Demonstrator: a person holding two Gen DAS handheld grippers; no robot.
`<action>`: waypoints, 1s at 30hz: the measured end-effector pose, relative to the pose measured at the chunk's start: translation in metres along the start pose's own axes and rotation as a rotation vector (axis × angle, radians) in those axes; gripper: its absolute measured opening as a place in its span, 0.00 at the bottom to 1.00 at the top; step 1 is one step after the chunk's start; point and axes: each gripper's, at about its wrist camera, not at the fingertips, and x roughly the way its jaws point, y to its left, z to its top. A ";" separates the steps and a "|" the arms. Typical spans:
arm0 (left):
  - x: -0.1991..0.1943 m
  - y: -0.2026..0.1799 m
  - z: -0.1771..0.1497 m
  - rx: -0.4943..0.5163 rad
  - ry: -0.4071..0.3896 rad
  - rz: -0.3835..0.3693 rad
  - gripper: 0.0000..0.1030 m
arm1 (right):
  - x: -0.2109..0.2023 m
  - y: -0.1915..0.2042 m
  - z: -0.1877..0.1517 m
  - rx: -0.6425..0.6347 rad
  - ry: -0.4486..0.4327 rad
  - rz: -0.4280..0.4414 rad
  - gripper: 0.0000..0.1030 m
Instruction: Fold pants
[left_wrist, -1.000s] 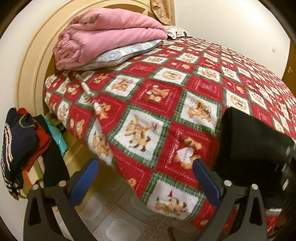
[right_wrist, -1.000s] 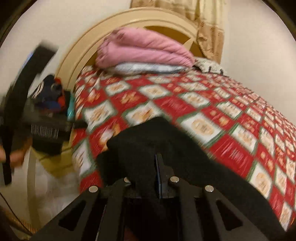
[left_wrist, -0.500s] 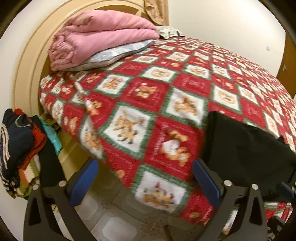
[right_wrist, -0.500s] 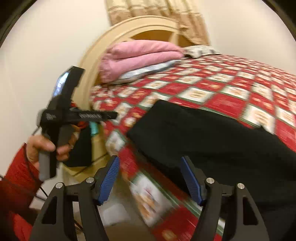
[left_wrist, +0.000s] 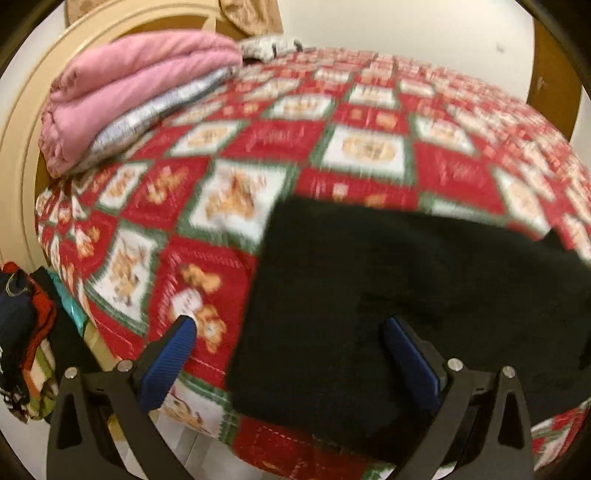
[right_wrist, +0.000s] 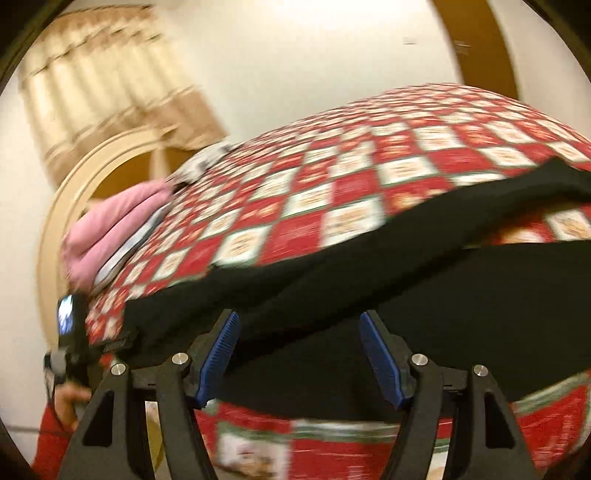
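L tool (left_wrist: 288, 347): jaws spread wide, released, nothing pinched. Ribbed blue pads (left_wrist: 170, 356) on black angular arms w/ silver bolts. One pad sits in front of the quilt edge, the other in front of the pants; contact w/ the cloth can't be told through the blur.

R tool (right_wrist: 300, 352): jaws also apart, released, nothing gripped. Black cloth shows in the gap between them, but pads aren't pressing it.

Black soft-knit pants (left_wrist: 388, 295) lie flat on the near corner of the bed, matte, a straight edge facing the headboard side. In the R view they stretch long across the bed w/ a fold or gap showing quilt between two layers.

Red, white & green checked quilt (left_wrist: 273, 140), printed cartoon squares, drapes over the mattress edge. Folded pink padded blanket (left_wrist: 122, 85) sits on a grey patterned pillow (left_wrist: 147, 114) by the curved cream headboard (left_wrist: 18, 122).

Person's hand (right_wrist: 68, 400), red sleeve, at the R view's lower left, holding the L tool's handle.
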 end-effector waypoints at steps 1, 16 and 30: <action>-0.002 0.004 -0.002 -0.023 -0.024 -0.017 1.00 | -0.002 -0.007 0.004 0.012 -0.008 -0.014 0.65; -0.035 -0.031 0.010 0.002 -0.077 -0.096 1.00 | -0.068 -0.144 0.097 0.147 -0.194 -0.265 0.64; -0.018 -0.060 -0.002 0.038 0.001 -0.071 1.00 | 0.018 -0.282 0.200 0.398 -0.037 -0.413 0.64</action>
